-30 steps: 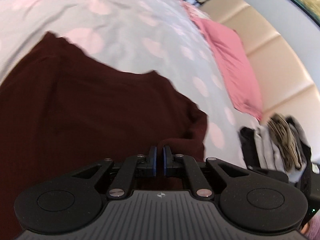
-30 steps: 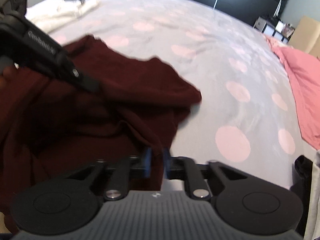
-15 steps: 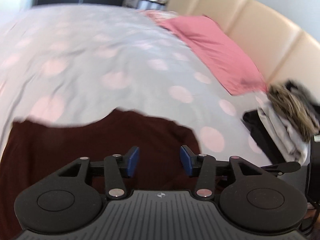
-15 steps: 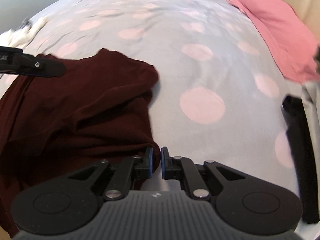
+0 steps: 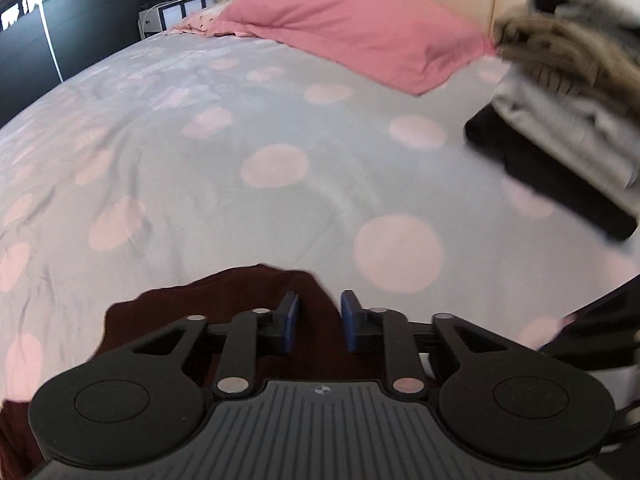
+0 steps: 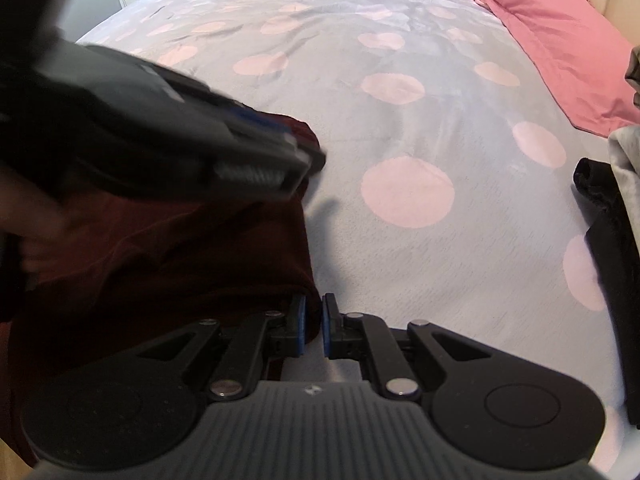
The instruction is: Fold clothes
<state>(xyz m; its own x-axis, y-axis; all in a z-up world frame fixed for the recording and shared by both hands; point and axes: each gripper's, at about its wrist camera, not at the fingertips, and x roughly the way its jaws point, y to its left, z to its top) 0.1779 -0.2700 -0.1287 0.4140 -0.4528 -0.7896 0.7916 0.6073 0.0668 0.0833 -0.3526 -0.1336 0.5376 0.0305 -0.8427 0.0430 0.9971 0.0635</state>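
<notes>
- Two grippers over a bed (image 5: pixel 224 208) with a grey sheet dotted pink.
- Maroon garment (image 6: pixel 168 248) lies on the near part of the bed, in front of both grippers, bunched with folds.
- Left gripper (image 5: pixel 319 326): jaws apart, blue pads (image 5: pixel 291 322) spread with a clear gap, nothing between them. In the left wrist view the garment (image 5: pixel 224 300) lies under and just ahead of its fingers, top edge rounded against the sheet.
- In the right wrist view the left gripper (image 6: pixel 280 152) comes in blurred from the left, above the garment's far corner; cannot tell if it touches the cloth.
- A hand (image 6: pixel 32 224) shows blurred at the left edge of the right wrist view, behind that gripper.
- Right gripper (image 6: pixel 313 326): jaws nearly together, a narrow gap between the blue pads (image 6: pixel 298 326). The garment's near right edge sits at its left finger; the cloth seems to reach into the gap, but cannot tell if it is pinched.
- Pink pillow (image 5: pixel 352 28) at the head of the bed, well apart from the garment.
- Stack of folded clothes (image 5: pixel 560 120) on the right side of the bed, black at the bottom, grey above, brownish on top; also at the right edge of the right wrist view (image 6: pixel 616 216).
</notes>
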